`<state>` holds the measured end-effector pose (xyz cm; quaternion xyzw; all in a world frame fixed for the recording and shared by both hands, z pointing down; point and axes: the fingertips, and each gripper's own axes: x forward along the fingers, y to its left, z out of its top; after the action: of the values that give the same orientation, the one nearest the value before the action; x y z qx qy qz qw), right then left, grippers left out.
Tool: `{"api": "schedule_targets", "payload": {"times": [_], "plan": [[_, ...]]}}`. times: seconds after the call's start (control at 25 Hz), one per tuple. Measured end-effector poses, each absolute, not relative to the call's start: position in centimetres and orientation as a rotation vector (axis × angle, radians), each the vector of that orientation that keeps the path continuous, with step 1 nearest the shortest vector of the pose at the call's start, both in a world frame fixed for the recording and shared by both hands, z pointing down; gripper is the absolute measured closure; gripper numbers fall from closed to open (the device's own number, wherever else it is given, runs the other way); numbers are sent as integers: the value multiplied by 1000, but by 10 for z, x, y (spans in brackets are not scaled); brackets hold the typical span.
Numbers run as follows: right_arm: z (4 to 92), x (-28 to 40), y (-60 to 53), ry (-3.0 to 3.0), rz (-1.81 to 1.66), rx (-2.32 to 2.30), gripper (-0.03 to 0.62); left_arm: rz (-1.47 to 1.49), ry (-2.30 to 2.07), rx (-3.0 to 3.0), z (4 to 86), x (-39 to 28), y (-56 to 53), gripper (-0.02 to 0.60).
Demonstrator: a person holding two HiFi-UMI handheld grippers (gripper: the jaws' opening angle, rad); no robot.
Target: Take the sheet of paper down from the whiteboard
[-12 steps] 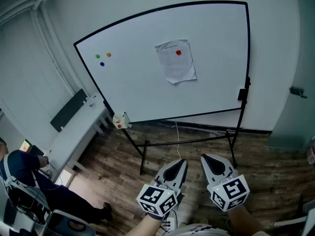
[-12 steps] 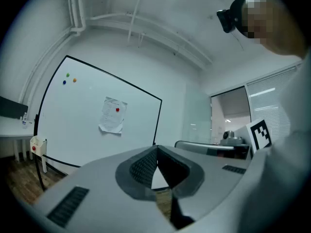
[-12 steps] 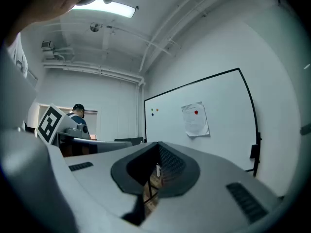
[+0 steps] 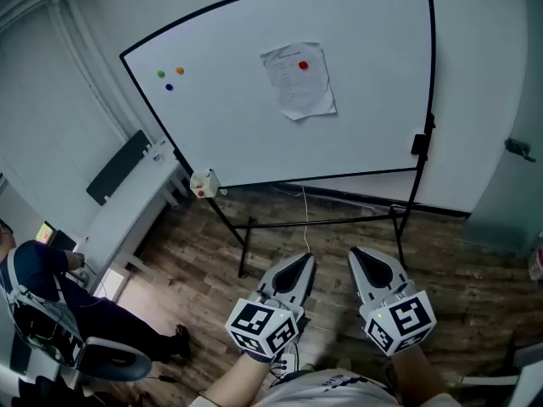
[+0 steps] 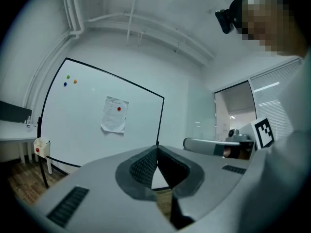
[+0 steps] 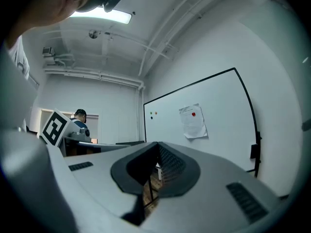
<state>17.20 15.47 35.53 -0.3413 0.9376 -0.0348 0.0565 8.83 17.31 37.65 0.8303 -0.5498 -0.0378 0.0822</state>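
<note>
A printed sheet of paper hangs on the whiteboard, pinned by a red magnet near its top. The left gripper view shows the paper far ahead, and the right gripper view shows the paper equally distant. My left gripper and right gripper hover side by side low in the head view, well short of the board. Both are shut with nothing between their jaws.
Three small magnets sit at the board's upper left. A little box hangs at the board's lower left corner. The board stands on a black frame over wood flooring. A seated person is at the left beside a white desk.
The board and paper sit slightly higher in the head view, and both grippers have shifted a little; their jaws stay shut.
</note>
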Motion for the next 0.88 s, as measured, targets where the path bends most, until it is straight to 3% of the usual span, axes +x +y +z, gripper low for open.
{"api": "schedule_targets", "payload": {"times": [0.52,0.88], "plan": [[355,184,109,2809,-82,-1100,582,-120,-1676,2484,379,83,124,569],[352,133,19,2820,-29,-1150,582,-125,-1688,2538,377,33,26,569]]}}
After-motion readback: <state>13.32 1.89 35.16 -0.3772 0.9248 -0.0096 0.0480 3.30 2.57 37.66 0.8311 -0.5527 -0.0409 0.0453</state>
